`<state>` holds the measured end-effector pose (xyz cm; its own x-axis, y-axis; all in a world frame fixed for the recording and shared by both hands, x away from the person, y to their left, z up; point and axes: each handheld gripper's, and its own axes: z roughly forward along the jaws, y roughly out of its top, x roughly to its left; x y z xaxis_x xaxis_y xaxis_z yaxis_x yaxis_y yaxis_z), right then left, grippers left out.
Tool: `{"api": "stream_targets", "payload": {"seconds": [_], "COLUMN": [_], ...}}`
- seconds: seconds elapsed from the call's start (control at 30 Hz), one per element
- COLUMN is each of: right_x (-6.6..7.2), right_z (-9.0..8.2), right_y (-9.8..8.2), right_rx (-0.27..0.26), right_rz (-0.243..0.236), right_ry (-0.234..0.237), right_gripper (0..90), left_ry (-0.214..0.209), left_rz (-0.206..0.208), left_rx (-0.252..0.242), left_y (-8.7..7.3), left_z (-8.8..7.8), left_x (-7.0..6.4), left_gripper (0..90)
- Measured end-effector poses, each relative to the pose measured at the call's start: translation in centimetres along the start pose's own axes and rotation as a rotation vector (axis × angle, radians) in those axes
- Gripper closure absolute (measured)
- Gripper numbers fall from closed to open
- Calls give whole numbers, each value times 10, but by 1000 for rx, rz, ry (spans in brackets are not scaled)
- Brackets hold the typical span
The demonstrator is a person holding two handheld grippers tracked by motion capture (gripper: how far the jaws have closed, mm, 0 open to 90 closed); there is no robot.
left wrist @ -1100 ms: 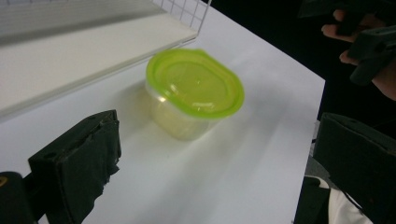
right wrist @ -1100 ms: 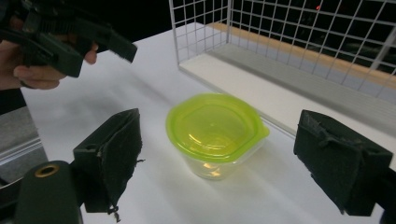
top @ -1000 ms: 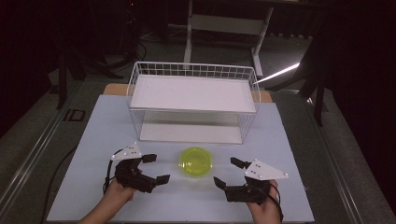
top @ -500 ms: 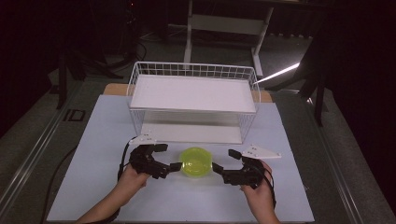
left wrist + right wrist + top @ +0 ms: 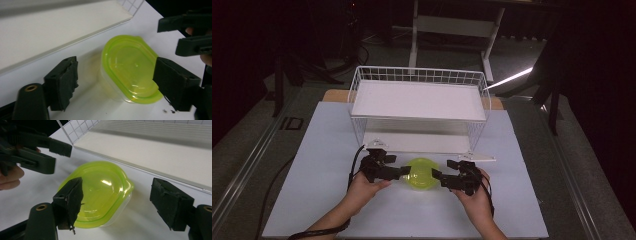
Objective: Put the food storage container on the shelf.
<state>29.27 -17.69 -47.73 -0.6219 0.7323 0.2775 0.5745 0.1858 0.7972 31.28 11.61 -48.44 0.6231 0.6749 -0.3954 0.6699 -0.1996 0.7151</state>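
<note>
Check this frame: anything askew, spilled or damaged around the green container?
Nothing spilled. The green-lidded container sits flat with its lid seated. The one oddity: the foam pads on both grippers look torn and ragged, with small black crumbs on the table.

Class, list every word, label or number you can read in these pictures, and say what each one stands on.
"ID": large pale letters on the dark floor strip left of the table, in the high view.
No print on the green-lidded container or wire basket.
</note>
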Motion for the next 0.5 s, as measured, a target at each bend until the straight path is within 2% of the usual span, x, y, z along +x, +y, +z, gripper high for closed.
{"api": "stream_targets", "payload": {"seconds": [0.07,0.1,0.13,0.17,0.2,0.23,0.3,0.37,0.4,0.43,0.5], "right_x": [-1,-1,-2,-4,-4,-5,-8,-8,-9,-9,-9], "right_z": [3,4,5,7,7,8,10,13,14,14,15], "right_y": [-1,-2,-2,-4,-4,-5,-8,-11,-13,-13,-14], "right_rx": [12,15,18,32,32,36,50,65,76,76,87], "right_rz": [-1,5,12,24,24,44,76,86,90,90,97], "right_ry": [-12,-16,-19,-38,-38,-31,-31,-26,-18,-18,10], "right_gripper": [284,286,287,327,327,331,349,373,416,416,444], "left_ry": [-8,3,-3,-12,-5,0,-17,-29,-39,-47,-50], "left_rz": [-12,-15,-26,-38,-49,-62,-77,-85,-76,-65,-80], "left_rx": [10,21,22,15,15,23,44,55,57,62,59], "left_y": [-2,-3,-4,-6,-8,-9,-13,-15,-16,-16,-16], "left_z": [3,4,6,6,7,8,10,11,12,12,12], "left_x": [1,1,1,3,3,4,6,7,7,7,6], "left_gripper": [335,362,405,463,463,482,496,534,555,555,600]}}
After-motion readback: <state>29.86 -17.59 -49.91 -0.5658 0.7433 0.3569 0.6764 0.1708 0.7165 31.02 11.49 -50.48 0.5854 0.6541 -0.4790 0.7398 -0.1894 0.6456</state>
